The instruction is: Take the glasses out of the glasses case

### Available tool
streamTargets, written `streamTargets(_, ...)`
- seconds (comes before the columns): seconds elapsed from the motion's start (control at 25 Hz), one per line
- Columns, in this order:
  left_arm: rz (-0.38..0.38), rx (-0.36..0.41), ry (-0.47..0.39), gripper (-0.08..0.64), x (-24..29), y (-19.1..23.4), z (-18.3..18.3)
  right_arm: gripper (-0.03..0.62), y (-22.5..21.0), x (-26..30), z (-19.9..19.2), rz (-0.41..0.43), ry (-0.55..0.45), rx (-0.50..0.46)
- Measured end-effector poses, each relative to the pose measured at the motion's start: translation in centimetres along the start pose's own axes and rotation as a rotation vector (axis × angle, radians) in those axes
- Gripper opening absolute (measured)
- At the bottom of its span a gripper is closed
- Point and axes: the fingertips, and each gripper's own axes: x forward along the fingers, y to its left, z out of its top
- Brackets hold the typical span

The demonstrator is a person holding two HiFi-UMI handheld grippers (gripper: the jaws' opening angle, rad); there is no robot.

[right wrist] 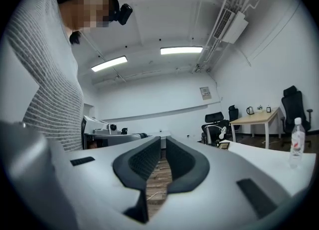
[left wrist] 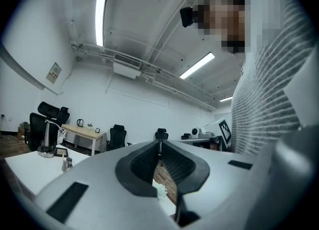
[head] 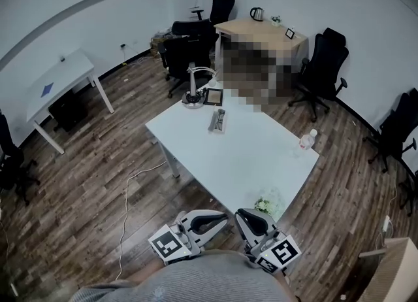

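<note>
The case [head: 217, 120] lies on the far part of the white tabletop [head: 241, 157], well apart from both tools. It is too small in the head view to tell whether it lies open or closed, and no glasses can be made out. Just beyond it, at the far corner, stand a desk lamp [head: 194, 91] and a dark frame [head: 214, 97] side by side. A clear bottle [head: 307, 139] stands near the right edge, and a small bunch of pale flowers [head: 264, 205] sits at the near corner.

Both tools hang low in front of the person's grey striped sweater [head: 209, 281], off the near edge of the tabletop and over the wooden floor [head: 98, 183]. The left tool [left wrist: 159, 144] has its jaws pressed together at the tips, with nothing between them; through the gap lower down the flowers and floor show. The right tool [right wrist: 163, 142] has its jaws drawn all but together, with only a thin slit at the tips, and it holds nothing; floor boards show between the pads below.

Black office chairs [head: 323, 65] stand around a wooden desk [head: 261, 33] at the back, which carries a kettle [head: 257, 14].
</note>
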Motion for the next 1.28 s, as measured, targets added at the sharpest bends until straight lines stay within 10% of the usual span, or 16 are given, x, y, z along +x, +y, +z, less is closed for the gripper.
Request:
streamTargets(0.36,0.027,-0.015,-0.036,0.015,-1.2,11.7,0.5,0.077,-4.0,8.6,-1.5,-0.057,0.022,0.005)
streamTargets(0.88,-0.155,-0.035,0.038,0.015,0.6,34.2,3.4,0.077,-12.0,24.3,-0.5,-0.316,0.021,0.029)
streamTargets(1.28,-0.256,-0.125,0.085,0.015,3.4,40.1,0.0,0.077,-14.9,24.7,-2.7,-0.540,0.044,0.077)
